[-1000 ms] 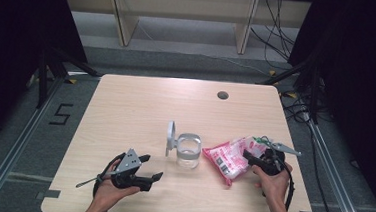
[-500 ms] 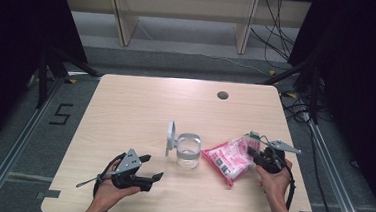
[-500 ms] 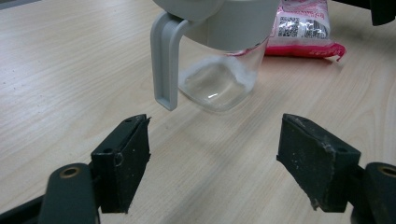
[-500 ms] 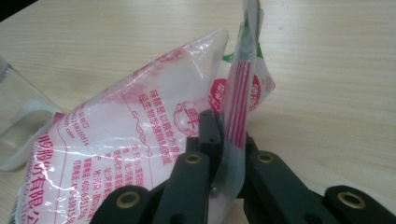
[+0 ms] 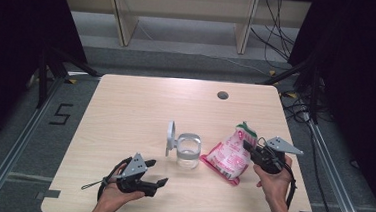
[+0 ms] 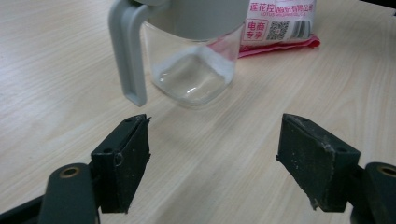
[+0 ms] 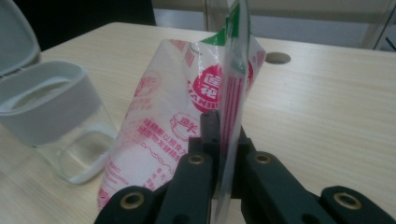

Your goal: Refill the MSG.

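A pink and white printed bag (image 5: 230,158) stands tilted on the table, its top raised. My right gripper (image 5: 248,147) is shut on the bag's sealed top edge (image 7: 232,88), which is pinched flat between the pads of the right gripper (image 7: 224,136). Left of the bag stands a clear jar (image 5: 188,157) with a grey collar and its hinged lid (image 5: 171,135) swung open. My left gripper (image 5: 156,173) rests open near the table's front edge, nothing between its fingers. In the left gripper view, the left gripper (image 6: 215,158) points at the jar (image 6: 191,70), a short way off it.
The wooden table (image 5: 140,107) has a round cable hole (image 5: 222,95) at the back right. Shelf legs and cables lie on the floor beyond the far edge. The bag (image 6: 280,23) lies just behind the jar in the left gripper view.
The right gripper has risen with the bag's edge in it, and the bag has gone from lying flat to standing tilted. The left gripper has stayed put.
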Available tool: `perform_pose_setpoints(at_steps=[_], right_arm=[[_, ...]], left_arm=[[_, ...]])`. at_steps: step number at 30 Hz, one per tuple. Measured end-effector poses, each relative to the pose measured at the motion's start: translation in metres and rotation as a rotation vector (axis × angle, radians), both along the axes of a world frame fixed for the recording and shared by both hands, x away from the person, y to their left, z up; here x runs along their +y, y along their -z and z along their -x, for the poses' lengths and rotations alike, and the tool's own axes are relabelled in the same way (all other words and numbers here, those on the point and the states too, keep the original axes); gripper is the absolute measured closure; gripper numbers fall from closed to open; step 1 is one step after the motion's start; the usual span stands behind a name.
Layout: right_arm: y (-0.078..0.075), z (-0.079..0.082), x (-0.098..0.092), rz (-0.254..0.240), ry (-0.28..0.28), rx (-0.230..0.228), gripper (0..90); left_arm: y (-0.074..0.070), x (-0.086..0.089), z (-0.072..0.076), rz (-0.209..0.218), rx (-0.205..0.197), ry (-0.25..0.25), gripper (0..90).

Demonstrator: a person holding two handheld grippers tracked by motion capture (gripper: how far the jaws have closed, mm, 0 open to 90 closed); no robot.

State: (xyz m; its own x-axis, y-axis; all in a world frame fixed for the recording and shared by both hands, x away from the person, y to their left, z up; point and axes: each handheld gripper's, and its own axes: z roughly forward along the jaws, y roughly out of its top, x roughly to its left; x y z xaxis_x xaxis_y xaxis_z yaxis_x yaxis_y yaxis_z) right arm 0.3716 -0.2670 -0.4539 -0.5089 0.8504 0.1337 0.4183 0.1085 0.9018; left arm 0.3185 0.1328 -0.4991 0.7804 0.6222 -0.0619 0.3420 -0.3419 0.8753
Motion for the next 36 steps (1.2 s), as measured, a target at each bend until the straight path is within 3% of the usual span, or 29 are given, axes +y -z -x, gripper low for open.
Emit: perform_pose_setpoints(at_steps=[1, 2, 7, 9, 11, 13, 15, 16, 18, 21, 22, 24, 25, 27, 31, 32, 33, 35, 36], right_arm=[[-0.001, -0.001, 0.001, 0.01, -0.016, -0.036, 90.0], [-0.005, 0.003, 0.003, 0.006, -0.018, -0.02, 90.0], [-0.016, 0.011, 0.01, 0.034, -0.076, -0.076, 90.0], [-0.02, 0.012, 0.013, 0.054, -0.096, -0.096, 90.0], [-0.026, 0.015, 0.017, 0.057, -0.109, -0.088, 90.0], [-0.032, 0.015, 0.019, 0.087, -0.125, -0.105, 90.0], [-0.038, 0.018, 0.021, 0.09, -0.125, -0.092, 90.0], [-0.041, 0.017, 0.021, 0.099, -0.135, -0.111, 90.0], [-0.046, 0.018, 0.023, 0.108, -0.148, -0.098, 90.0], [-0.055, 0.021, 0.025, 0.12, -0.154, -0.098, 90.0], [-0.058, 0.02, 0.025, 0.148, -0.169, -0.123, 90.0], [-0.064, 0.024, 0.026, 0.149, -0.172, -0.081, 90.0], [-0.066, 0.022, 0.024, 0.174, -0.193, -0.109, 90.0], [-0.071, 0.025, 0.022, 0.17, -0.191, -0.082, 90.0], [-0.081, 0.028, 0.018, 0.158, -0.198, -0.118, 90.0], [-0.084, 0.03, 0.018, 0.143, -0.189, -0.117, 90.0], [-0.088, 0.032, 0.017, 0.145, -0.195, -0.106, 90.0], [-0.093, 0.032, 0.015, 0.163, -0.214, -0.151, 90.0], [-0.097, 0.034, 0.015, 0.164, -0.209, -0.137, 90.0]], left_arm=[[0.0, -0.003, 0.002, 0.01, -0.007, -0.003, 25.0], [-0.001, -0.006, 0.003, 0.024, -0.011, 0.0, 25.7], [-0.004, -0.025, 0.01, 0.057, -0.032, 0.012, 26.1], [-0.005, -0.032, 0.01, 0.028, -0.04, 0.023, 26.2], [-0.004, -0.042, 0.012, 0.034, -0.04, 0.03, 26.3], [-0.004, -0.05, 0.014, -0.001, -0.056, 0.031, 26.1], [-0.004, -0.06, 0.018, -0.03, -0.088, 0.036, 25.7], [-0.004, -0.065, 0.02, -0.032, -0.093, 0.036, 25.6], [-0.003, -0.074, 0.02, -0.016, -0.092, 0.049, 25.6], [0.0, -0.087, 0.02, -0.033, -0.109, 0.033, 25.9], [0.0, -0.091, 0.019, -0.044, -0.116, 0.038, 25.9], [0.003, -0.099, 0.018, -0.038, -0.096, 0.052, 26.1], [0.005, -0.103, 0.016, -0.033, -0.094, 0.057, 26.3], [0.007, -0.112, 0.013, -0.033, -0.083, 0.052, 26.7], [0.01, -0.127, 0.006, -0.003, -0.084, 0.049, 27.6], [0.011, -0.131, 0.005, 0.02, -0.056, 0.048, 28.3], [0.012, -0.133, 0.004, 0.016, -0.058, 0.04, 28.4], [0.013, -0.14, 0.003, 0.014, -0.061, 0.051, 28.2], [0.013, -0.142, 0.002, 0.006, -0.06, 0.051, 28.3]])
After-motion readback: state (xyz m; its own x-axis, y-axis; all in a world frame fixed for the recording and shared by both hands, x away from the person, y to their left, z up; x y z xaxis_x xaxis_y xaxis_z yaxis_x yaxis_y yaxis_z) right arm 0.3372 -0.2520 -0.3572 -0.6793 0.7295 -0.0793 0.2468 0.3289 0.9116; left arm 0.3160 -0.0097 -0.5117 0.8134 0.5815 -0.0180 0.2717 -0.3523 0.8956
